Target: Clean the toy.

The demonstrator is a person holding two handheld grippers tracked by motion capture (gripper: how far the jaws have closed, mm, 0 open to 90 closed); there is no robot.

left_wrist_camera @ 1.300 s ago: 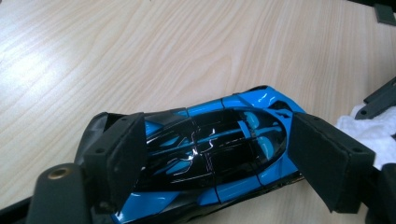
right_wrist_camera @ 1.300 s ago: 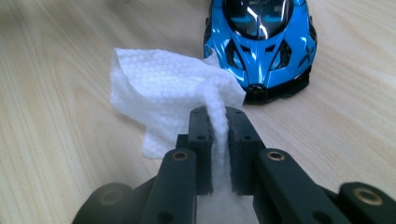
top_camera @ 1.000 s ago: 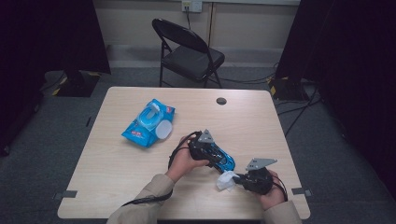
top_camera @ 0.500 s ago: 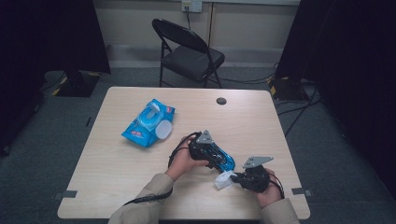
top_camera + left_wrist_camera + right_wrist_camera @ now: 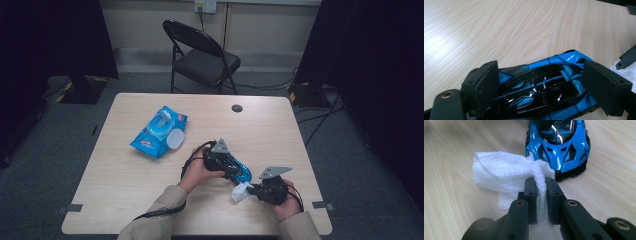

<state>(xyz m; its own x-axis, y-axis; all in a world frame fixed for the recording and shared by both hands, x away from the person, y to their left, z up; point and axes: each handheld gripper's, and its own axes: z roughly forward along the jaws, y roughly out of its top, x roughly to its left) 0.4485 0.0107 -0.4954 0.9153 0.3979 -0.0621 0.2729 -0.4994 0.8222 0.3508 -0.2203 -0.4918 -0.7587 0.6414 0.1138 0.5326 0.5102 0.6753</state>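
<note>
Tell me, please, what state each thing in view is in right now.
Toy car: upright on the table, between the left gripper's pads.
Left gripper: jaws wide, astride the car.
Wipe: crumpled, touching the car's nose.
Right gripper: shut on the wipe.
Wipes pack: lid flipped open.
Folding chair: unfolded, empty.

The toy car [image 5: 557, 145] is glossy bright blue with black panels, a dark windscreen and a black front lip. The wipe [image 5: 504, 173] is white with a dimpled pattern. On the pale wood-grain table [image 5: 280, 130], the far-left wipes pack [image 5: 159, 131] is blue with a white lid. Both grippers' pads [image 5: 607, 87] are matte black.
</note>
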